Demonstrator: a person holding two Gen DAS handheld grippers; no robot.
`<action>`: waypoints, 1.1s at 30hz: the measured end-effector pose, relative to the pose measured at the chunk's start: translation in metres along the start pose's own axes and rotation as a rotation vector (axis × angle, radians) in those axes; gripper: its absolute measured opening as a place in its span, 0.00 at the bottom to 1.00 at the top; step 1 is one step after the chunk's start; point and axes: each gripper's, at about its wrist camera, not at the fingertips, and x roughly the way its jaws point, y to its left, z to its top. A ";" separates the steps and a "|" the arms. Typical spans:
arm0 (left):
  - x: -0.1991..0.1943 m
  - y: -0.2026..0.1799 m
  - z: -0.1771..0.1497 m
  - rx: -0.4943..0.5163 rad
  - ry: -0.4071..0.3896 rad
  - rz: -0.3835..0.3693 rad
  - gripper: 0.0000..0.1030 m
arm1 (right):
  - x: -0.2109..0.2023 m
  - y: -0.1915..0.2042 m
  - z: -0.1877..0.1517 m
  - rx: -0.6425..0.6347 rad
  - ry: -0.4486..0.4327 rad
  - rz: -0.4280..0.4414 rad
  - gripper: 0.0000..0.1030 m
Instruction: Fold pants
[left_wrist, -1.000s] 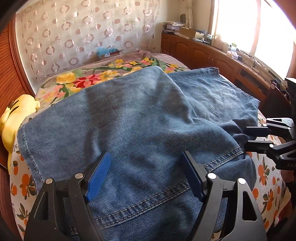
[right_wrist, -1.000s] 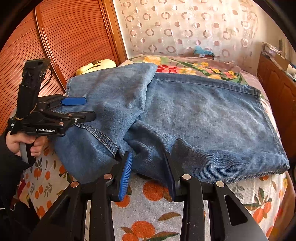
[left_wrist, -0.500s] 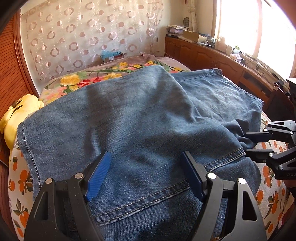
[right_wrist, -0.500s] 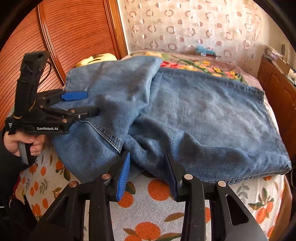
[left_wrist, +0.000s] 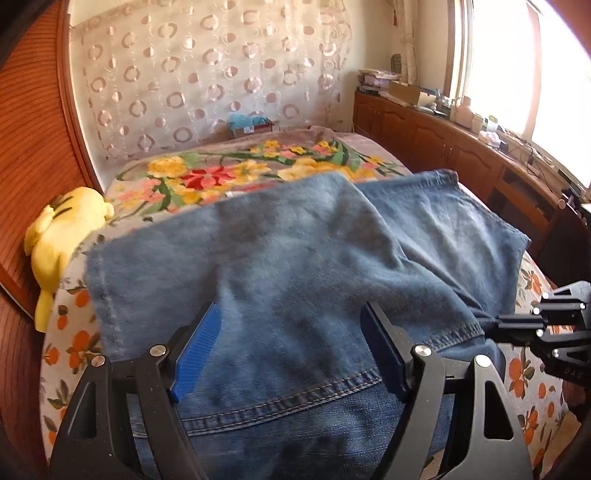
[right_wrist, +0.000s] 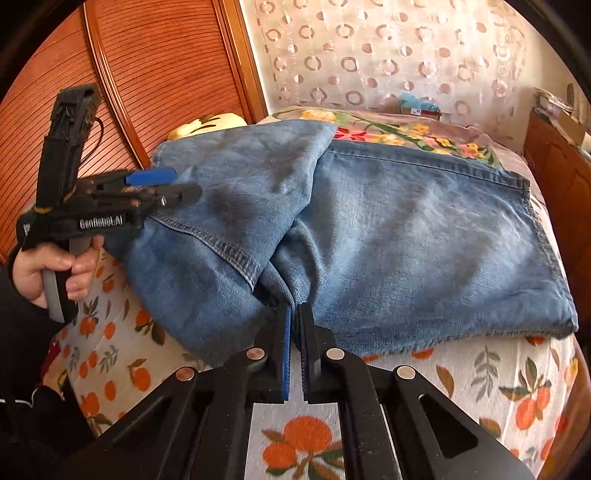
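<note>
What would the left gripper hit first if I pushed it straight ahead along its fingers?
Most likely the jeans: the left gripper stands open, angled down over the denim, with cloth directly ahead between its fingers. Exact clearance is unclear.

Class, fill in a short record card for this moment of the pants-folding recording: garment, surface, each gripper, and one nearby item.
garment: blue jeans, spread on the bed, left part lying over the right
surface: bedsheet with orange-fruit print
right gripper: jaws have just closed, pinching a fold of denim at the near edge
left gripper: jaws wide apart with denim between them, pads not pressing it
left hand: wrapped round the gripper's handle
nearby item: yellow plush toy at the bed's left edge
</note>
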 end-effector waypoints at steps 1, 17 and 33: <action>-0.005 0.001 0.001 -0.003 -0.013 0.010 0.76 | -0.001 0.001 -0.002 0.000 0.002 0.000 0.04; -0.026 0.015 0.009 -0.038 -0.070 0.064 0.76 | -0.014 -0.002 -0.002 0.067 -0.013 -0.063 0.16; -0.049 0.017 0.017 -0.045 -0.120 0.106 0.76 | -0.057 -0.070 -0.024 0.248 -0.085 -0.307 0.52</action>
